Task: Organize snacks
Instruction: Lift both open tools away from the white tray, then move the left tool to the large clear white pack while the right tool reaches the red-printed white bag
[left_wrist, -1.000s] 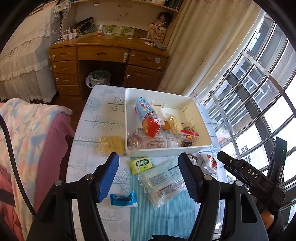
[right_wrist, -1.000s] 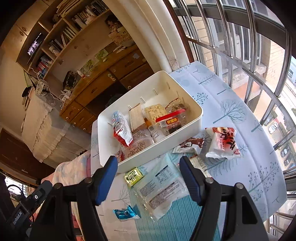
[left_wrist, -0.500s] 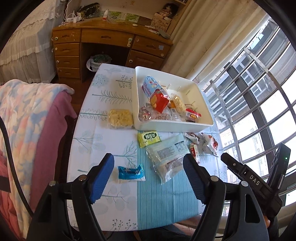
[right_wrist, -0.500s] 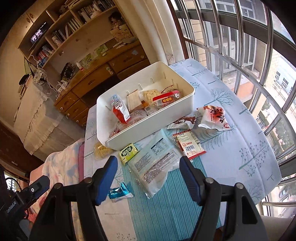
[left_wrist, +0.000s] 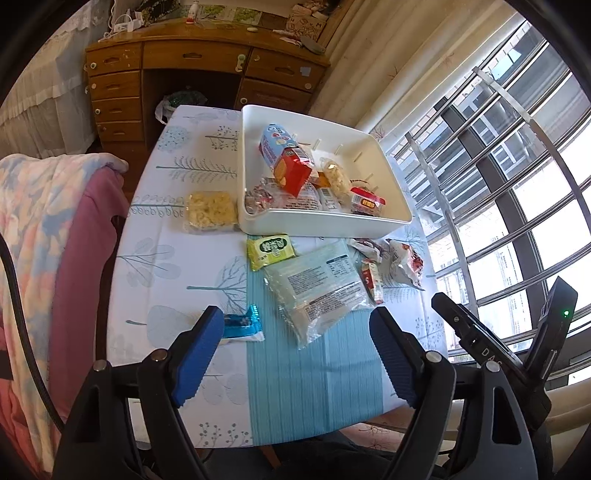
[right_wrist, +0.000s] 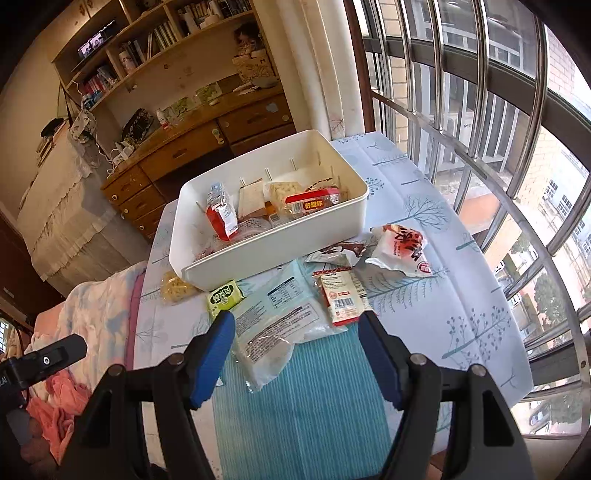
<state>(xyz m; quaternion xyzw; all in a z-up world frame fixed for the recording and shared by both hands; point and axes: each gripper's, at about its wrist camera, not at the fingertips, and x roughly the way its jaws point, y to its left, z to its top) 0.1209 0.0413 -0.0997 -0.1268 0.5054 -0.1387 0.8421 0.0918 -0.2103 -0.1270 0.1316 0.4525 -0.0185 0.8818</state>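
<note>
— Where are the snacks?

— Some sit in the white bin at the far end of my table: a red and blue carton standing up, a clear pack of pale bites, a red-lidded tub at the near wall. The rest lie loose on the cloth. A yellow pack lies just beside the bin's left wall. A green sachet lies just in front of the bin. Next to it is a big clear bag with printed labels, partly on the teal runner. A small red-edged packet rests against the bag's right side, and a white and red wrapper lies further right, with a crumpled brown and white one between it and the bin.

— And your claws?

— My left claw is above the near end of the table, its jaws widening, nothing between them. A blue wrapper lies on the cloth just behind its left finger, partly hidden by it. My right claw is spread about halfway and empty, hanging over the near end of the clear bag.

— What's around the table?

— A wooden desk beyond it, a barred window to the right, a pastel blanket on the left.
</note>
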